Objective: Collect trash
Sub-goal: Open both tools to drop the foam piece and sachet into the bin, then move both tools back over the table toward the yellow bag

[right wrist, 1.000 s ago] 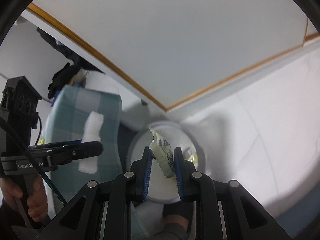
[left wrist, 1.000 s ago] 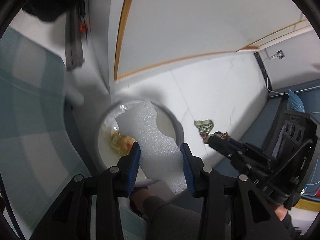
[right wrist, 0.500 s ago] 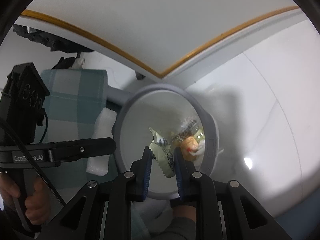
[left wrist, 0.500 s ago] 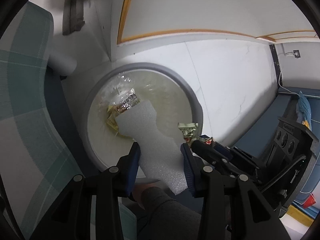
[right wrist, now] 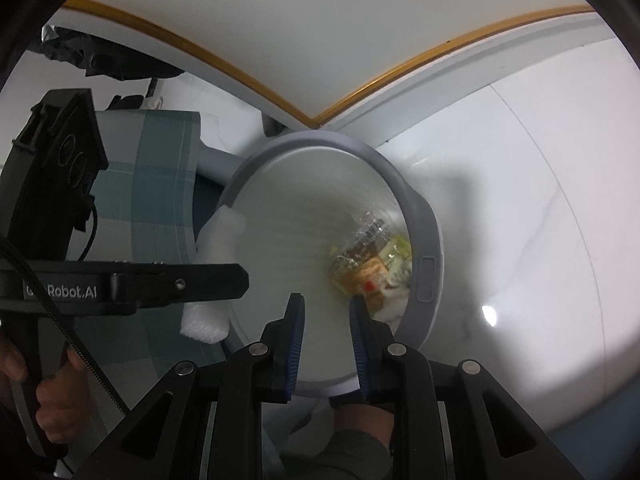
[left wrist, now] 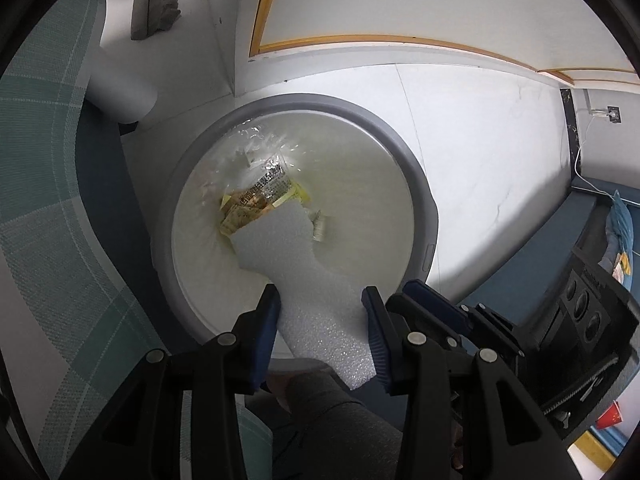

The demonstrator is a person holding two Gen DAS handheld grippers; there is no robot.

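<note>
A round grey-rimmed trash bin (left wrist: 420, 208) with a clear liner sits on the floor below both grippers. Crumpled wrappers (left wrist: 260, 200) lie at its bottom, with a small pale packet (left wrist: 320, 228) beside them. My left gripper (left wrist: 320, 300) is shut on a white foam piece (left wrist: 304, 280) that juts out over the bin's mouth. In the right wrist view my right gripper (right wrist: 326, 304) hangs over the bin (right wrist: 424, 216) with nothing between its blue pads. The wrappers (right wrist: 372, 260) lie below it. The left gripper (right wrist: 240, 276) and its foam (right wrist: 216, 248) are at the bin's left rim.
A green plaid seat (left wrist: 48, 200) stands close on the bin's left, with a white tube (left wrist: 120, 92) behind it. A wall with a yellow-trimmed panel (left wrist: 360, 40) is just past the bin. White tile floor (left wrist: 480, 140) spreads right toward blue padding (left wrist: 580, 232).
Both grippers have sunk toward the bin and tilted further down. The right gripper has let go of its pale packet, which now lies in the bin. The left still grips the foam.
</note>
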